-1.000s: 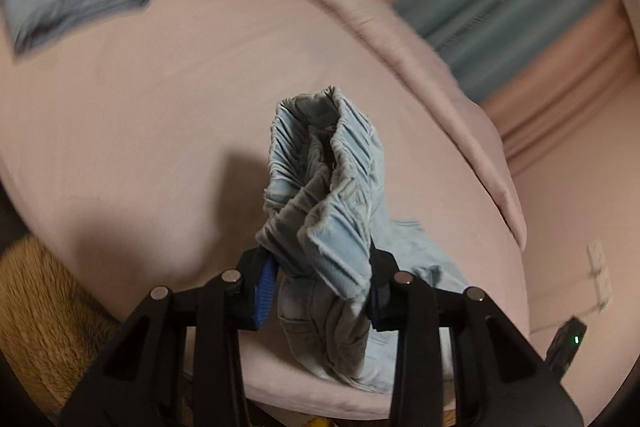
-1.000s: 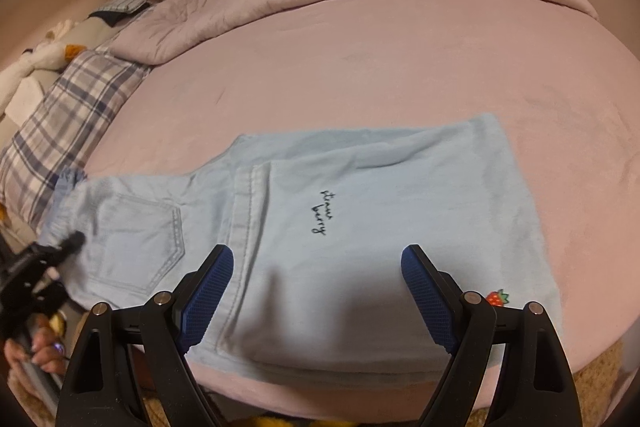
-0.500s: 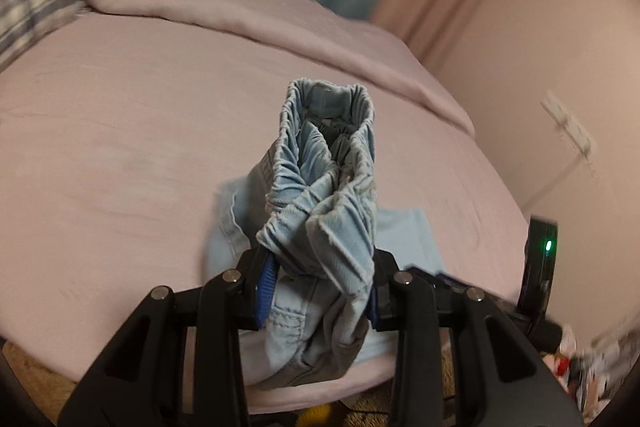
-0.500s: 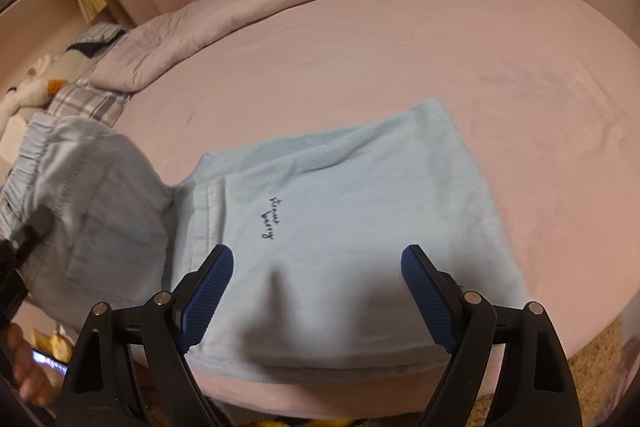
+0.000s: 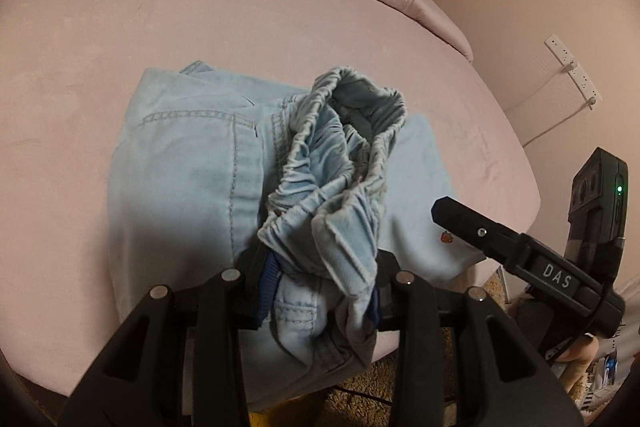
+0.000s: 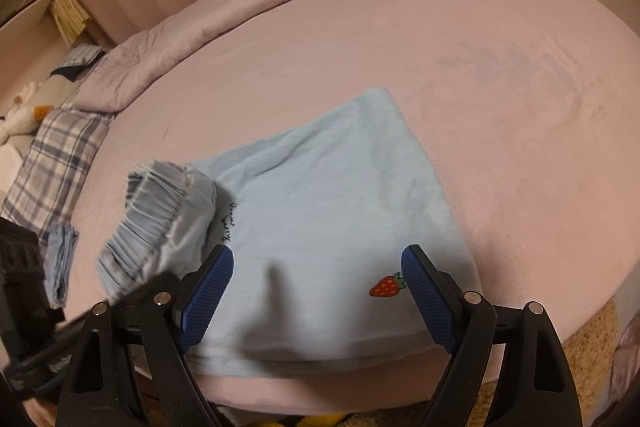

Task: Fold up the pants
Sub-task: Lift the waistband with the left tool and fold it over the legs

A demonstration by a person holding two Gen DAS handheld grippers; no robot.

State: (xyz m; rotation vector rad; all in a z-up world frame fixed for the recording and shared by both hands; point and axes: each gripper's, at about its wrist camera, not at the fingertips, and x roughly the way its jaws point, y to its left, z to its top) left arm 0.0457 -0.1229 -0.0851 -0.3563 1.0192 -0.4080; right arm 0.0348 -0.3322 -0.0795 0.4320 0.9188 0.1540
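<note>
The left hand-held gripper (image 5: 320,291) pinched the pants (image 5: 180,179) waistband (image 5: 340,147) over the folded legs, fold unfinished; the right hand-held gripper (image 6: 318,291) hovered spread.

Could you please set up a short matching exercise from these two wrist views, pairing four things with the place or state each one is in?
Things:
1. elastic waistband
2. right gripper
3. strawberry patch
4. plaid pillow

Places or states:
A. open, nothing between the fingers
B. at the bed's left edge in the right wrist view
C. bunched and clamped in the left gripper
D. on the flat pale blue pants, near the bed's front edge

Pairs: 1-C, 2-A, 3-D, 4-B
</note>
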